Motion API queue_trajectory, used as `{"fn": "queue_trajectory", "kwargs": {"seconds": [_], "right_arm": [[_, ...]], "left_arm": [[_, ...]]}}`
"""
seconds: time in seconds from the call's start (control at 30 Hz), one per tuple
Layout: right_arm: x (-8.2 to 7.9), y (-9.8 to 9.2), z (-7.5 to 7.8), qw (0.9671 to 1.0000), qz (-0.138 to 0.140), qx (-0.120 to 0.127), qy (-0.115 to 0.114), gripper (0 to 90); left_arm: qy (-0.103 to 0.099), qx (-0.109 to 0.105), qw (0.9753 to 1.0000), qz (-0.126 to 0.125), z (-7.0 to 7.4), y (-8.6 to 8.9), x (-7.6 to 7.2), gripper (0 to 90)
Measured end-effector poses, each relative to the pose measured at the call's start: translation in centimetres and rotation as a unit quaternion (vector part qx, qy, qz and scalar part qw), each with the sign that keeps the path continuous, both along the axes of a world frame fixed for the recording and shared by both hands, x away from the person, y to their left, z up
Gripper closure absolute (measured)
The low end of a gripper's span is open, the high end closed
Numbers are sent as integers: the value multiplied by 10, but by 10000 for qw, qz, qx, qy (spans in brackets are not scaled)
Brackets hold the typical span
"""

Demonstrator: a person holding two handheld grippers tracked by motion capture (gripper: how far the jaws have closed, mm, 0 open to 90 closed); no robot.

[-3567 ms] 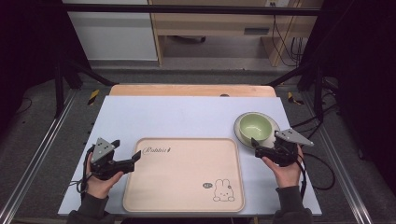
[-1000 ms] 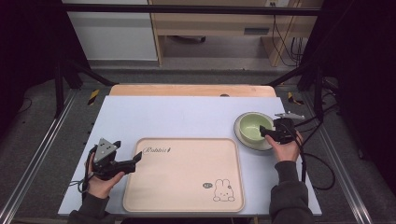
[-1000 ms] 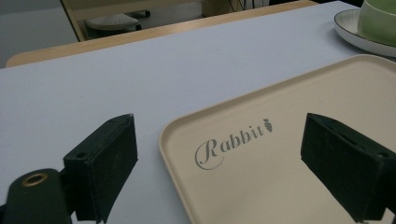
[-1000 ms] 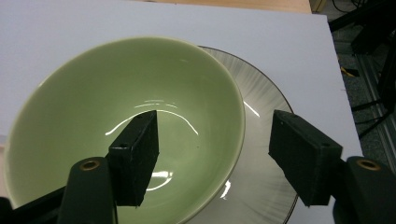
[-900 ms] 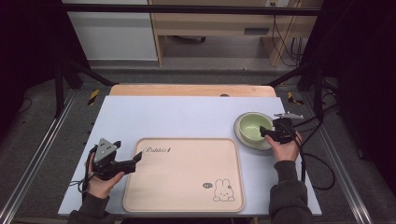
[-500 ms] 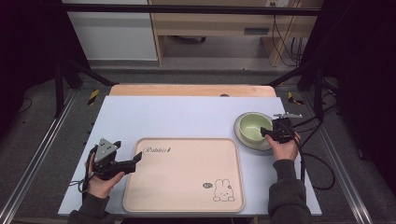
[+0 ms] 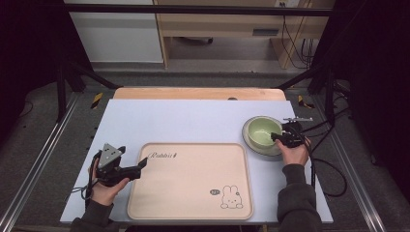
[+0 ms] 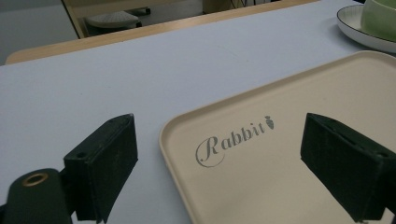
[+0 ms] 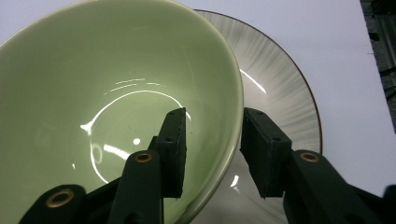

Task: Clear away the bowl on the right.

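Observation:
A pale green bowl (image 7: 263, 130) sits on a white ribbed plate (image 7: 251, 140) at the right of the table. My right gripper (image 7: 276, 137) is at the bowl's right rim. In the right gripper view the gripper (image 9: 212, 140) is open astride the bowl (image 9: 107, 93) rim, one pad inside and one outside over the plate (image 9: 280, 84). A beige tray (image 7: 193, 179) with a rabbit picture lies at the front centre. My left gripper (image 7: 141, 166) is open at the tray's left corner. In the left gripper view its pads (image 8: 219, 140) stand wide over the tray (image 8: 289, 186) by the word "Rabbit".
A light blue mat (image 7: 193, 121) covers the wooden table (image 7: 193, 93). Black frame posts and cables (image 7: 324, 130) stand off the right edge. A metal rail (image 7: 38, 159) runs along the left side.
The right gripper moved from in front of the plate up to the bowl's right rim and settled astride it. The left gripper has stayed in place.

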State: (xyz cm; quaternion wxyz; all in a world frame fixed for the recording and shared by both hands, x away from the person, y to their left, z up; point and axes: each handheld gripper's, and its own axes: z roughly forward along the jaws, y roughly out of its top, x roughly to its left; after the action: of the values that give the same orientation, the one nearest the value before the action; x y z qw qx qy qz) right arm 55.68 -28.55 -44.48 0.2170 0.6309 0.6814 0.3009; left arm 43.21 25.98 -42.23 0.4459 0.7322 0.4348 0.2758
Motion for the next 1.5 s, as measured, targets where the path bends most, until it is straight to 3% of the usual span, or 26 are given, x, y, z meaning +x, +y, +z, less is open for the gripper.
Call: {"fn": "queue_trajectory", "kwargs": {"seconds": [0.33, 0.57, 0.73, 0.93, 1.23, 1.5], "right_arm": [[5, 1, -2, 9998, 21, 163, 129, 714], [8, 0, -1, 9993, -108, 249, 259, 758], [10, -2, -1, 9992, -187, 176, 310, 812], [13, -3, 1, 9981, -262, 391, 396, 825], [13, -5, 2, 9972, -309, 493, 466, 833], [11, -4, 4, 9973, -355, 504, 390, 837]], "left_arm": [[10, 2, 10000, 3, -1, 0, 0, 106], [33, 20, 10000, -4, -1, 0, 1, 106], [32, 18, 10000, -4, -2, 0, 1, 107], [35, 6, 10000, 5, -2, 0, 1, 107], [29, -18, 10000, 14, -1, 1, 1, 108], [21, -23, 10000, 17, -1, 1, 1, 109]]}}
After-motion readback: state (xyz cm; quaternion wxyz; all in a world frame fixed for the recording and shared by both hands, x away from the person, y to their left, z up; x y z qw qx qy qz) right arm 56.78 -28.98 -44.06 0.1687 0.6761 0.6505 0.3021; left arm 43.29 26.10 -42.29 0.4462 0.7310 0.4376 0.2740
